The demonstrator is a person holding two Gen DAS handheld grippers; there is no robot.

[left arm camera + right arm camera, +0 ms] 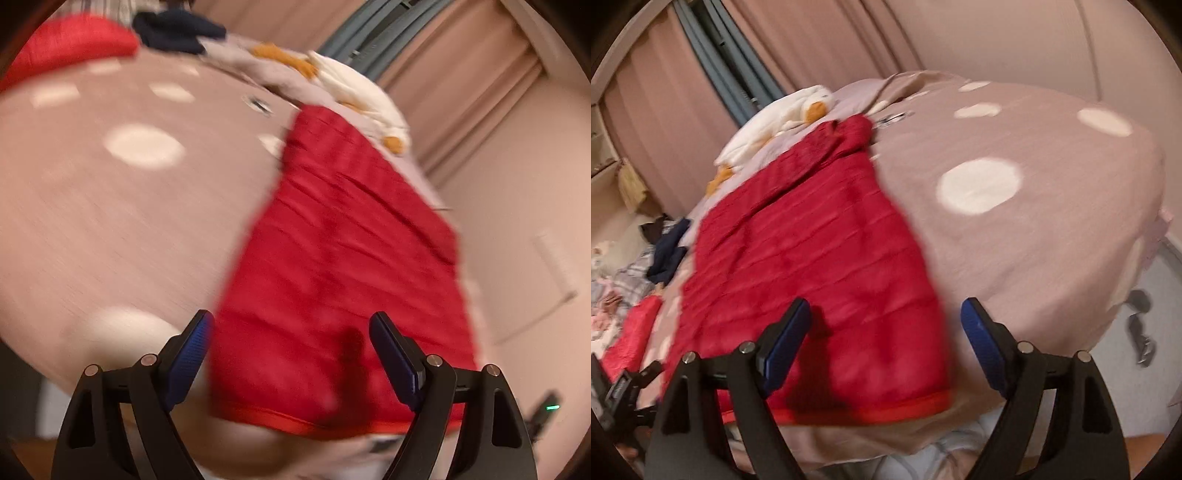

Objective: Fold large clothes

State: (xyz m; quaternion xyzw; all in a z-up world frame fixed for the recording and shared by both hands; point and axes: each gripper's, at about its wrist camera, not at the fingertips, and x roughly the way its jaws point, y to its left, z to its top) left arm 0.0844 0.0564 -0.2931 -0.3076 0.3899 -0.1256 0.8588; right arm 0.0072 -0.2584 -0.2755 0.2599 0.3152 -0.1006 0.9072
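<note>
Red quilted jacket [820,258] — flat, folded, creased, blurred

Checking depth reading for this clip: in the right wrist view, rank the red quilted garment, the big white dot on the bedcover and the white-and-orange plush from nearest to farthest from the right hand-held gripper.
1. Red quilted garment: its hem lies just ahead of the open right hand-held gripper.
2. Big white dot: mid-bed, to the right.
3. White-and-orange plush: far end, upper left.

No readable text, labels, brands or numbers, a small tag on the bedspread [1052,221] blurred beyond reading
</note>
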